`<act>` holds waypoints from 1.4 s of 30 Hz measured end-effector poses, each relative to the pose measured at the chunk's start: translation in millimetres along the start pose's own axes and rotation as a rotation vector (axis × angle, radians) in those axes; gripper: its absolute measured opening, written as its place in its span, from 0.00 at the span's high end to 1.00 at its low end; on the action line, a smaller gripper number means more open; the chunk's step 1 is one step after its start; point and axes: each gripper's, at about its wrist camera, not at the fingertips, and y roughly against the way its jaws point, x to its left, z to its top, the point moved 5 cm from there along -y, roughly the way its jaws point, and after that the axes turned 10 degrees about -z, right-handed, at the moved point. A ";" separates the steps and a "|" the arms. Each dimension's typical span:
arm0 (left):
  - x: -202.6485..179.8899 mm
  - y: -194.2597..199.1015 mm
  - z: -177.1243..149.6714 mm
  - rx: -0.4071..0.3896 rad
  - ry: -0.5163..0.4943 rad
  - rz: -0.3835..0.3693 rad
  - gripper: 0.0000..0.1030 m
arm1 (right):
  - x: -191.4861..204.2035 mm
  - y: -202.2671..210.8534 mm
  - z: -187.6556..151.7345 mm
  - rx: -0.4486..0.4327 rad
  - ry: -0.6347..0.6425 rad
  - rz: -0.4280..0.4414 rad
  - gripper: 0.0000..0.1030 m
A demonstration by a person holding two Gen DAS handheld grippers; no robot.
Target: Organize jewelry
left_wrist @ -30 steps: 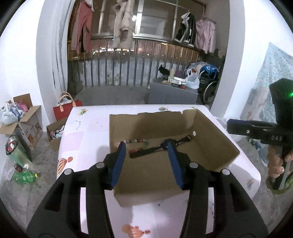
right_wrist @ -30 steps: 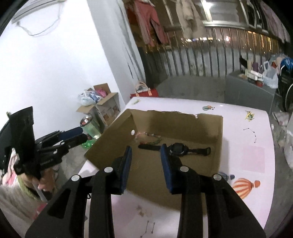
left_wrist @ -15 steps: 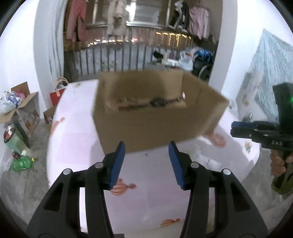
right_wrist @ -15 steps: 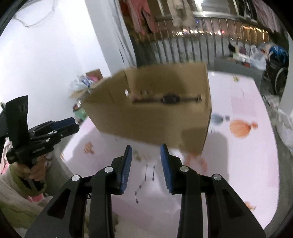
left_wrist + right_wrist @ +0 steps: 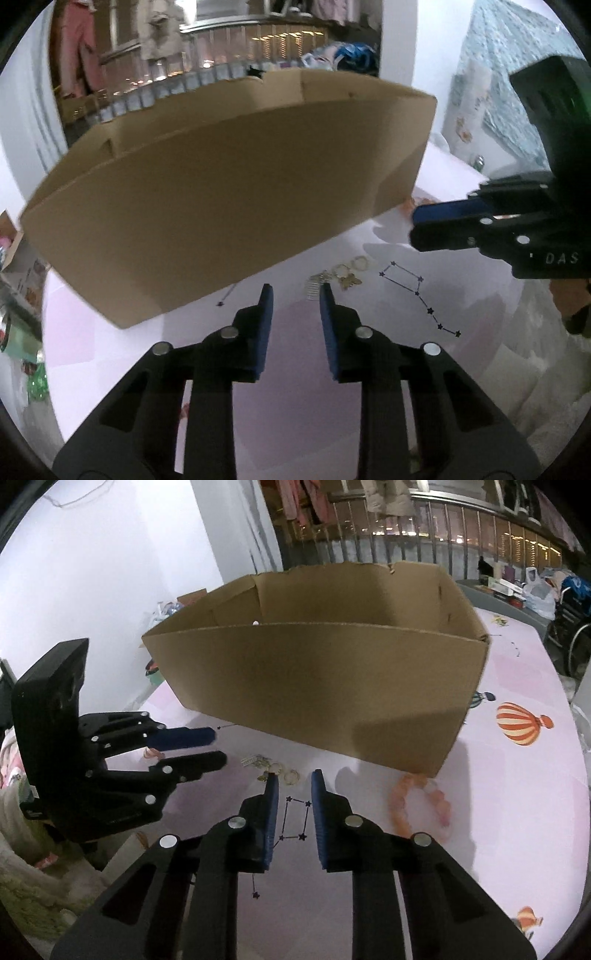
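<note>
only the right wrist view shows the coral bead bracelet (image 5: 421,805), lying on the pink printed tablecloth (image 5: 517,812) just off the near right corner of the cardboard box (image 5: 325,686), and the striped hot-air balloon print (image 5: 521,728) further right. it also looks a little way over the box's rim, though nothing inside can be made out. the left wrist view sees only the box's outer wall, and adds a pale blue patterned cloth (image 5: 495,74) hanging far right.

both views catch the small heap of gold jewelry (image 5: 273,768) on the cloth just in front of the box: a couple of rings, a butterfly-like piece and a little comb-shaped clip, beside the printed constellation (image 5: 417,291).

the left gripper (image 5: 295,293) hovers low over the cloth with its blue pads narrowly apart and closing; nothing sits between them, and the heap lies just past its right fingertip. the right gripper (image 5: 293,779) is likewise narrow and closing with nothing in its grasp, its tips just short of the rings. each gripper appears in the other's view, pointing at the heap from opposite sides.
</note>
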 end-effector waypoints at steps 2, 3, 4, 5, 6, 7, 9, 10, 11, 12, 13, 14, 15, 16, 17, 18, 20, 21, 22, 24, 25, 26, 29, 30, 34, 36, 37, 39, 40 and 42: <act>-0.5 -5.7 0.7 0.018 -0.019 -0.012 0.77 | 0.3 -4.6 1.4 0.005 0.009 0.001 0.82; -0.6 -8.1 1.3 0.025 -0.022 -0.017 0.77 | -0.1 -6.1 1.8 0.007 0.011 0.002 0.82; -0.5 -11.1 2.1 0.034 -0.025 -0.023 0.77 | -0.6 -7.7 2.0 0.009 0.011 0.004 0.82; -0.2 -13.6 3.2 0.039 -0.027 -0.026 0.77 | -1.1 -9.5 2.0 0.012 0.009 0.005 0.82; 0.3 -15.7 3.5 0.045 -0.031 -0.030 0.79 | -0.3 -10.4 0.9 0.014 0.006 0.007 0.82; -0.1 -18.5 3.6 0.055 -0.035 -0.034 0.81 | -1.1 -11.7 0.9 0.016 0.002 0.010 0.82; 0.8 -23.0 4.3 0.065 -0.043 -0.040 0.83 | -0.3 -12.4 -0.3 0.018 -0.004 0.012 0.82; 0.8 -24.4 5.5 0.067 -0.050 -0.044 0.83 | -0.7 -13.3 -0.3 0.019 -0.005 0.014 0.82; 0.7 -24.4 5.1 0.070 -0.054 -0.047 0.84 | -1.3 -13.6 -0.5 0.019 -0.008 0.015 0.82; 0.6 -25.0 5.5 0.074 -0.058 -0.053 0.85 | -2.2 -13.9 -0.6 0.020 -0.011 0.016 0.82; 1.5 -25.1 5.6 0.077 -0.059 -0.057 0.87 | -2.5 -14.0 -0.8 0.020 -0.014 0.018 0.82; 2.0 -25.6 5.9 0.080 -0.061 -0.060 0.88 | -3.4 -14.4 -0.5 0.020 -0.017 0.019 0.82; 2.0 -25.5 5.7 0.084 -0.061 -0.061 0.91 | -3.7 -14.5 -0.5 0.020 -0.019 0.020 0.82; 3.6 -25.3 6.2 0.087 -0.054 -0.063 0.93 | -3.7 -14.4 -0.3 0.020 -0.020 0.021 0.82; 6.1 -24.7 6.5 0.088 -0.040 -0.066 0.96 | -3.7 -13.7 -0.3 0.020 -0.020 0.022 0.82; 7.3 -22.7 7.4 0.089 -0.030 -0.072 0.96 | -3.6 -12.9 0.0 0.018 -0.020 0.024 0.82; 9.4 -19.1 4.6 0.088 -0.008 -0.083 0.96 | -3.2 -11.2 0.7 0.016 -0.015 0.027 0.82; 7.7 -18.8 2.3 0.087 -0.005 -0.082 0.96 | -3.8 -11.4 1.6 0.016 -0.014 0.028 0.82; 8.2 -16.7 0.1 0.087 -0.002 -0.079 0.96 | -4.1 -11.0 1.9 0.016 -0.013 0.030 0.82; 9.0 -12.5 -2.9 0.089 0.006 -0.070 0.96 | -5.1 -10.3 2.8 0.017 -0.011 0.032 0.82; 10.0 -9.1 -6.0 0.090 0.011 -0.064 0.96 | -5.2 -9.6 3.2 0.016 -0.010 0.033 0.82; 10.8 -6.7 -8.1 0.091 0.015 -0.058 0.96 | -5.1 -8.8 3.6 0.013 -0.007 0.034 0.82; 15.3 2.6 -15.3 0.088 0.048 -0.040 0.96 | -4.7 -8.6 3.4 0.012 -0.006 0.038 0.82; 16.9 4.9 -17.5 0.086 0.058 -0.033 0.96 | -3.8 -9.0 2.9 0.013 -0.005 0.040 0.82; 22.6 15.1 -26.4 0.076 0.095 0.000 0.96 | 0.6 -12.7 2.1 0.023 0.020 0.038 0.82; 24.5 17.9 -28.4 0.071 0.106 0.011 0.96 | 4.1 -15.6 2.5 0.029 0.049 0.026 0.82; 25.3 19.6 -29.7 0.068 0.110 0.018 0.96 | 5.2 -16.7 2.8 0.029 0.058 0.022 0.82; 26.0 21.1 -31.0 0.066 0.111 0.024 0.96 | 8.8 -19.2 4.8 0.027 0.094 0.010 0.82; 26.4 22.1 -31.6 0.064 0.115 0.023 0.96 | 10.3 -20.7 5.6 0.026 0.120 0.002 0.82; 26.3 21.5 -32.4 0.064 0.116 0.021 0.96 | 12.9 -23.7 6.0 0.032 0.167 -0.010 0.82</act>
